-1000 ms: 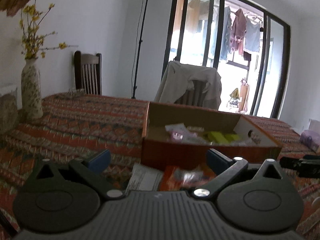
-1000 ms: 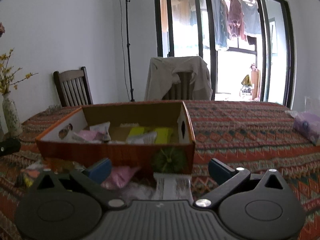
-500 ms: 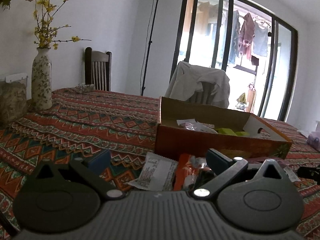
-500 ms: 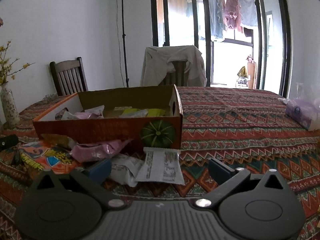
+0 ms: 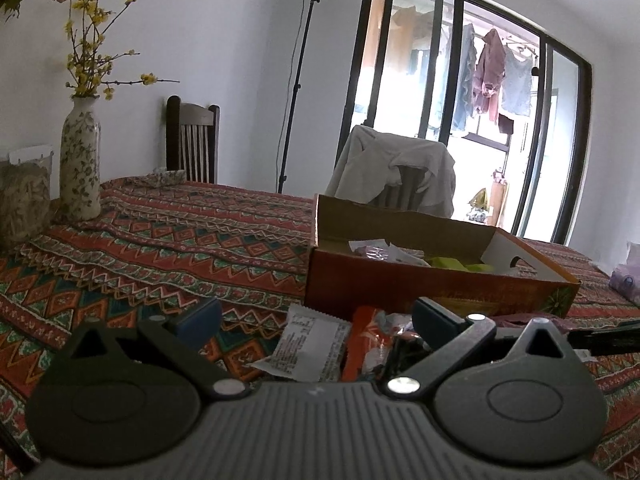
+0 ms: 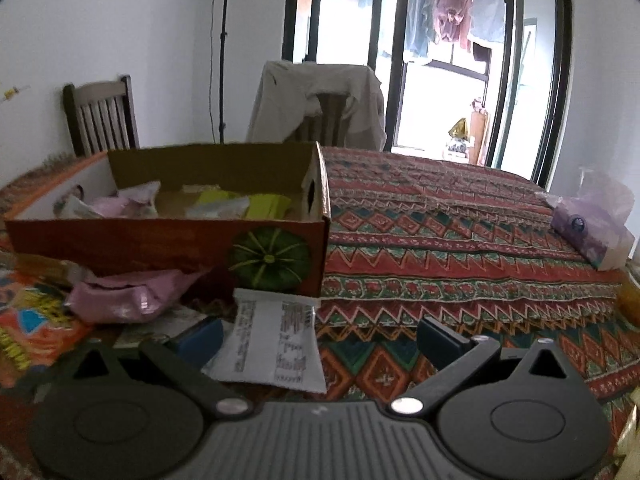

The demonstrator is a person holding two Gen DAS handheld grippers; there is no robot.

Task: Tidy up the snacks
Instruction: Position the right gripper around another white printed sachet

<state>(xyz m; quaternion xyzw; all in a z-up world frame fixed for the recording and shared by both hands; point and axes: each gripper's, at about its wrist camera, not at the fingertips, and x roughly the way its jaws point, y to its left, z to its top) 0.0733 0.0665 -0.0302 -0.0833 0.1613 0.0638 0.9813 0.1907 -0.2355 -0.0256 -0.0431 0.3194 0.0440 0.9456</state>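
Lying loose on the tablecloth [image 6: 460,240] just in front of the box [image 6: 160,236], the snacks still to be sorted are thin foil and plastic packets: a white sachet [image 6: 276,348] with printed text, a pink packet [image 6: 128,296] leaning at the box's front wall, and an orange packet [image 6: 28,320] further left. They look light, soft and crinkly, probably slick, and flat against the cloth, so a pinch on a raised edge or a crimped end seam should hold better than a grab at the flat middle; too hard a squeeze might crush what is inside. The right gripper [image 6: 320,338] hovers low with its jaws wide apart and empty, the white sachet lying between them. The left gripper [image 5: 316,320] is likewise spread and empty, above a white sachet [image 5: 308,344] and an orange wrapper [image 5: 364,340] near the box [image 5: 420,280]. Inside the open cardboard box lie a few packets already: pink [image 6: 120,204] and whitish ones at the left, yellow-green ones [image 6: 268,204] at the right, with bare floor showing between.
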